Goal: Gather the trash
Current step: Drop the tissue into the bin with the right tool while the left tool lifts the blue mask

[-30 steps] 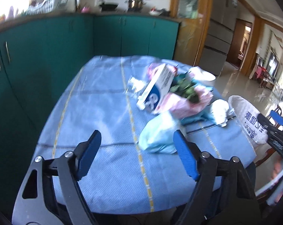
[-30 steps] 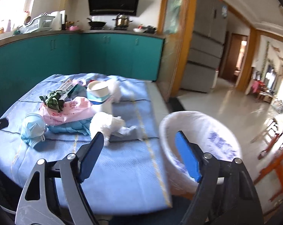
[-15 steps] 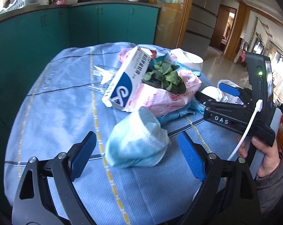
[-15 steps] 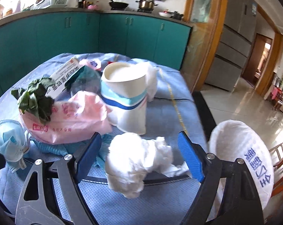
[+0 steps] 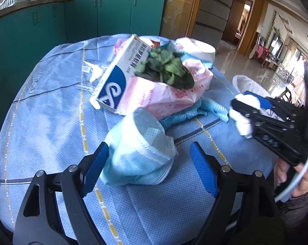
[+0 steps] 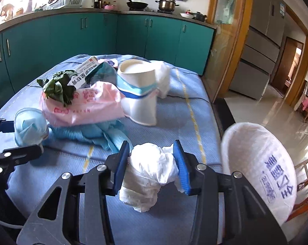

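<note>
A crumpled light-blue face mask lies on the blue tablecloth, between the fingers of my left gripper. Its jaws are closing, with a gap still showing on the right side of the mask. My right gripper is closing on a crumpled white tissue, and both blue pads press its sides. The left wrist view shows this gripper and the tissue at the right. A white bag-lined bin stands just right of the table edge.
Behind the mask lie a pink plastic bag with green leaves, a blue-and-white box, a crumpled blue cloth and a tipped paper cup. Teal cabinets run along the back. A hand holds the right gripper.
My left gripper has come forward and down until the mask sits between its fingers. My right gripper has moved onto the white tissue and closed on it.
</note>
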A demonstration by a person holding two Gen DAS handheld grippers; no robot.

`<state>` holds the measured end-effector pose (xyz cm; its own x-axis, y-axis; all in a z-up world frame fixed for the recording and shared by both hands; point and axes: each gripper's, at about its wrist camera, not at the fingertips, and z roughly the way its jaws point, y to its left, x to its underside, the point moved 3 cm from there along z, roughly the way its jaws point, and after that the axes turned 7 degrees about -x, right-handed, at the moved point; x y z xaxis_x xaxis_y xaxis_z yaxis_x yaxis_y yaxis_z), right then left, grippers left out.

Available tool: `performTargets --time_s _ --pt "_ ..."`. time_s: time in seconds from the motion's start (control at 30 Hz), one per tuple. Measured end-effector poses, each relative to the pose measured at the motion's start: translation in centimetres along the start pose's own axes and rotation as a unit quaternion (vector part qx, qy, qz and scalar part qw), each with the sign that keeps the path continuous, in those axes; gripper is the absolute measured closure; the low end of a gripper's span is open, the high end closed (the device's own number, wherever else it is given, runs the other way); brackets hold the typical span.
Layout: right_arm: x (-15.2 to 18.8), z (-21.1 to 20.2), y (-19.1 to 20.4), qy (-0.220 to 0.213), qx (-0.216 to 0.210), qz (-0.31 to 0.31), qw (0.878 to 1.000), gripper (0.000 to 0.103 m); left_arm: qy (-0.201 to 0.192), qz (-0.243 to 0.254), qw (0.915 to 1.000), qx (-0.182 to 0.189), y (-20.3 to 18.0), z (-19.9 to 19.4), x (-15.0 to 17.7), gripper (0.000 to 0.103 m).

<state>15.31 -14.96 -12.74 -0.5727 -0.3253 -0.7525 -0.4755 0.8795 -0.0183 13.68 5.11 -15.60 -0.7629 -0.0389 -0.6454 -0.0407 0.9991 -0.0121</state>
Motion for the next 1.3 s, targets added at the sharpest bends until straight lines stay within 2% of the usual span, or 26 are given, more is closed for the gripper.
performTargets --time_s 0.03,0.1,0.13,0.17,0.23,0.33,0.63,0.77,0.87,1.07,1.3 --pt "0.2 -0.3 -0.3 0.000 0.000 0.003 1.000 0.059 0.002 0.004 1.0000 0.000 -0.2 0.2 0.0 0.021" --pt "0.6 -1.2 -0.8 -0.003 0.003 0.014 1.000 0.059 0.009 0.005 0.9999 -0.006 -0.3 0.8 0.1 0.032" --pt "0.7 -1.5 -1.0 -0.005 0.006 0.017 1.000 0.059 0.011 0.005 0.9999 -0.009 -0.3 0.8 0.3 0.046" --pt "0.8 -1.8 -1.2 -0.007 0.009 0.020 1.000 0.059 0.014 0.004 0.9998 -0.013 -0.3 0.8 0.5 0.051" --pt "1.0 -2.6 -1.9 -0.014 0.015 0.026 0.999 0.059 0.013 0.001 0.9998 -0.013 -0.1 0.7 0.4 0.070" --pt "1.1 -3.3 -2.7 -0.022 0.022 0.033 0.999 0.059 0.006 -0.006 1.0000 0.003 -0.1 -0.2 0.3 0.078" --pt "1.3 -4.9 -5.1 -0.049 0.040 0.060 0.996 0.059 -0.042 0.014 0.9988 0.021 -2.1 -4.6 -1.5 0.081" --pt "1.5 -6.8 -7.3 -0.068 0.085 0.060 0.992 0.059 -0.063 0.018 0.9961 0.059 -3.7 -6.3 -3.1 0.081" --pt "2.0 -8.5 -10.5 -0.081 0.123 0.078 0.986 0.058 -0.069 0.030 0.9942 0.077 -5.4 -6.2 -4.6 0.081" --pt "4.3 -9.0 -17.7 -0.066 0.164 0.133 0.975 0.058 -0.087 0.068 0.9820 0.153 -12.9 -4.8 -8.2 0.081" --pt "5.4 -7.8 -21.7 -0.049 0.173 0.166 0.970 0.057 -0.051 0.121 0.9686 0.211 -23.3 -0.4 -11.1 0.080"
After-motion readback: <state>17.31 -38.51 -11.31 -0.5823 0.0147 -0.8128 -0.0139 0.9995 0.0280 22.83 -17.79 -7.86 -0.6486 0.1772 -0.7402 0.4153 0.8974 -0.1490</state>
